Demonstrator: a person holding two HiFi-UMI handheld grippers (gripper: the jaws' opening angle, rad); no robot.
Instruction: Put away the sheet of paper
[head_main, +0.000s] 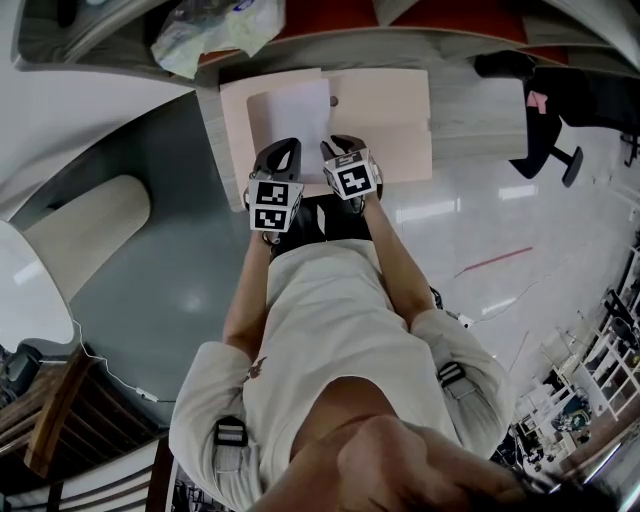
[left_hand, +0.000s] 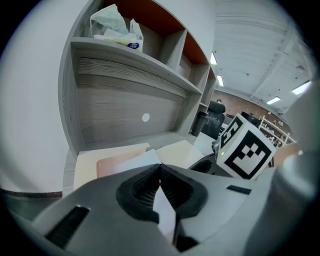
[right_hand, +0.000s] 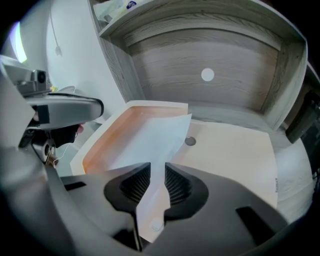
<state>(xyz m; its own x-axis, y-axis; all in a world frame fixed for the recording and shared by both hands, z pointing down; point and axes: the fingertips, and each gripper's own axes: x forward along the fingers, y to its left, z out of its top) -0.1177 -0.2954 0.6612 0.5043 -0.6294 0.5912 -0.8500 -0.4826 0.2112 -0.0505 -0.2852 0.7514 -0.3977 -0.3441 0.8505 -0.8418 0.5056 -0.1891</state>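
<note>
Paper (head_main: 290, 115), one white sheet, lay over the left half of an open peach folder (head_main: 395, 110), its near edge lifted off the folder and running into both claws. The left gripper (left_hand: 160, 172) was clenched on that edge, its pads meeting at the tips with the sheet pinched between them. The right gripper (right_hand: 152, 182) had the sheet between its pads too, but a narrow slit showed along their whole length, so its hold looked slack or released. The far end of the sheet reached toward the folder's spine, near a round snap (right_hand: 190, 141) on the right half. The folder sat on a grey wooden desk (head_main: 470, 110) inside a cubby, under a shelf (left_hand: 125, 55) carrying a crumpled plastic bag (head_main: 215, 30).

The step in hand seemed to be laying the sheet into the folder. The next move would probably call for lowering the near edge flat and square inside the folder's border, freeing the left claw, then swinging one half of the folder over the sheet without dragging it askew.
</note>
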